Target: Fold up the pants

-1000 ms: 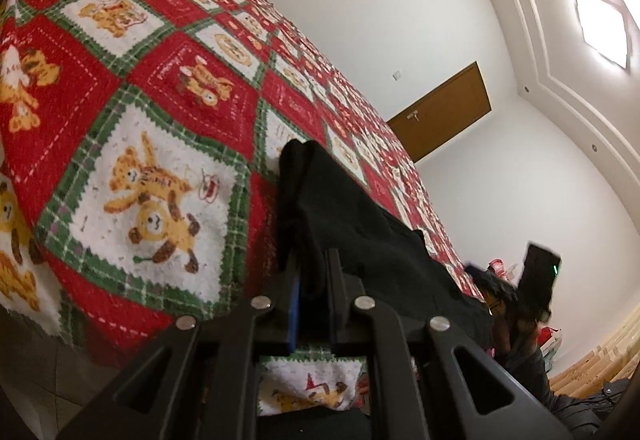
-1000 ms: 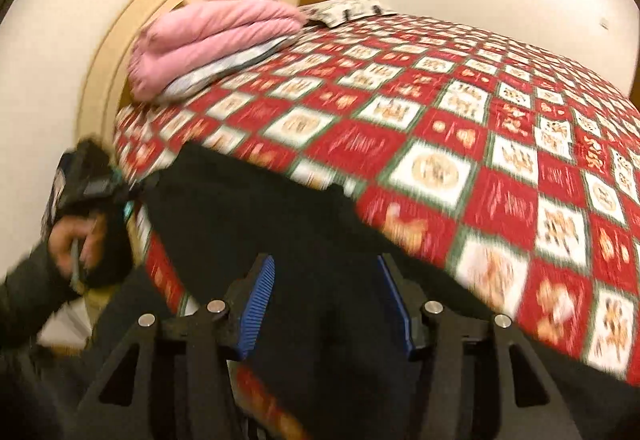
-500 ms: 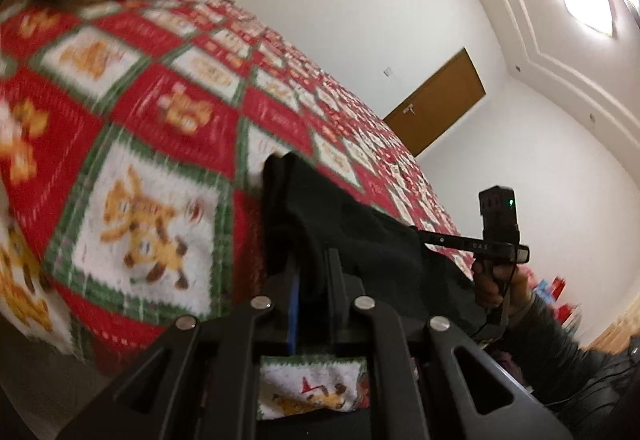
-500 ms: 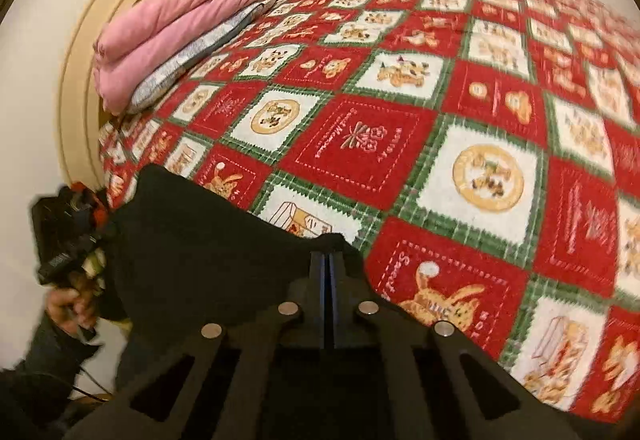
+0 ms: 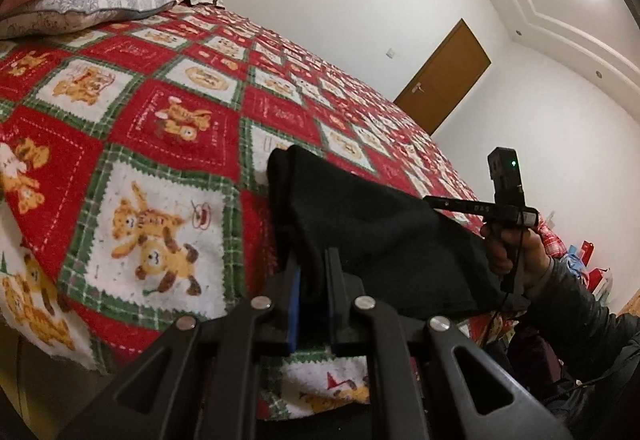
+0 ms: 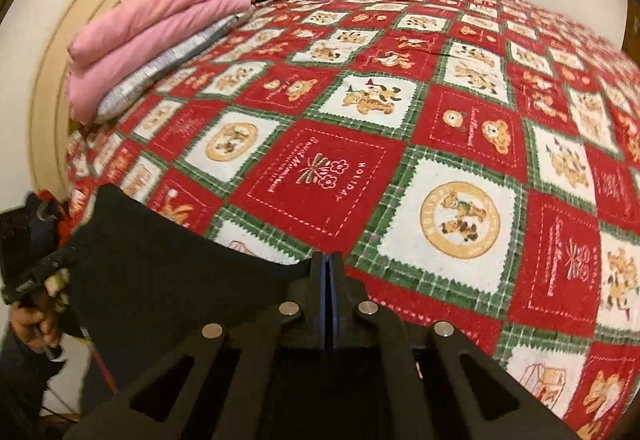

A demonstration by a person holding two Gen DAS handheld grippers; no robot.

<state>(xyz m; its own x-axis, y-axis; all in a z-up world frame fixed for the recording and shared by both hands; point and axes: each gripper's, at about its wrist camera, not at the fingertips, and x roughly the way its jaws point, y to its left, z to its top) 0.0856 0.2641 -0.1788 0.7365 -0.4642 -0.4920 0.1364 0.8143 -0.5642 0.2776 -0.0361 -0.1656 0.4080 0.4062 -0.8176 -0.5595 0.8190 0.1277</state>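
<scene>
Black pants [image 5: 372, 216] are held stretched above the near edge of a bed with a red, green and white teddy-bear quilt [image 5: 168, 128]. My left gripper [image 5: 314, 260] is shut on one edge of the pants. My right gripper [image 6: 329, 260] is shut on the other edge; the pants [image 6: 160, 272] hang to its left. In the left wrist view the right gripper [image 5: 444, 203] shows at the far side of the cloth. In the right wrist view the left gripper's body [image 6: 36, 264] shows at the far left, its fingertips hidden by the cloth.
A folded pink blanket [image 6: 160, 24] lies on a grey patterned pillow [image 6: 168, 60] by the round cream headboard [image 6: 52, 80]. A brown door [image 5: 444, 72] stands in the white far wall. Coloured clutter [image 5: 580, 256] sits on the floor beyond the bed.
My right gripper has closed on the pants and risen with them. Both grippers have lifted the cloth, now pulled taut between them, and moved over the bed.
</scene>
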